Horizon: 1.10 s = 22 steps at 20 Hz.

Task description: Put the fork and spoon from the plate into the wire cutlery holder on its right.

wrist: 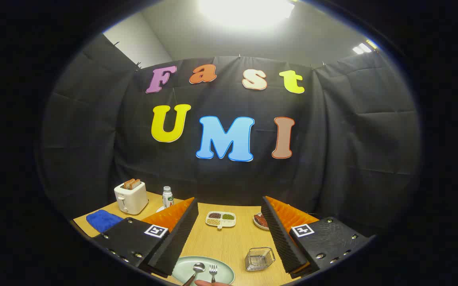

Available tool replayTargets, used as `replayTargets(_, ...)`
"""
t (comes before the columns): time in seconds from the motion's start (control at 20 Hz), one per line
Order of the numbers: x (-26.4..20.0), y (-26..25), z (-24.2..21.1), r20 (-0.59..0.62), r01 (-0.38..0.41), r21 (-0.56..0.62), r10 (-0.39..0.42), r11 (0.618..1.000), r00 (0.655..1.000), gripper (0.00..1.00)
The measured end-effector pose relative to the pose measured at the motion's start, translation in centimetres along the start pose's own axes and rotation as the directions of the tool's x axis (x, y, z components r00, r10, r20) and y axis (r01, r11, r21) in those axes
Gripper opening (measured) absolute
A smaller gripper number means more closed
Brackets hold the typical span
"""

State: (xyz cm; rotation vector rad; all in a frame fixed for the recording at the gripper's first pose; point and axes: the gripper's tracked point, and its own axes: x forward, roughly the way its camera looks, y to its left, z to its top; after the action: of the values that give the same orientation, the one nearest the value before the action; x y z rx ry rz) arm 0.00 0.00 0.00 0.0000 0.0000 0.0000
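Hovering above the table [229, 242], your gripper [229, 234] had its 2 fingers spread wide, gripping nothing. Between them, close in, the plate [223, 276] carried the spoon [197, 270] and the fork [213, 272] side by side. Just right of the plate stood the wire holder [259, 259], beside the right finger.

table [229, 242] | on it: plate [185, 265], wire holder [259, 259], toaster [130, 196], blue cloth [103, 220], bottle [167, 197]

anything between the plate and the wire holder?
No. In the gripper view, bare wooden table separates the plate from the wire cutlery holder. The gripper is open, its fingers flanking both.
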Motion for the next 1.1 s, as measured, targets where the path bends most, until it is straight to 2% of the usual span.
replayTargets(0.25,0.5,-0.9,1.5,0.051,0.019,0.008,-0.020,1.000,0.998,0.97)
replayTargets(0.6,1.0,-1.2,1.2,0.068,0.026,0.009,-0.027,1.000,0.997,0.97)
replayTargets(0.9,1.7,-1.6,-0.3,0.035,0.036,0.004,-0.036,0.999,0.999,0.97)
replayTargets(1.1,2.1,-0.8,-2.4,-0.027,0.011,-0.037,-0.012,0.999,1.000,0.97)
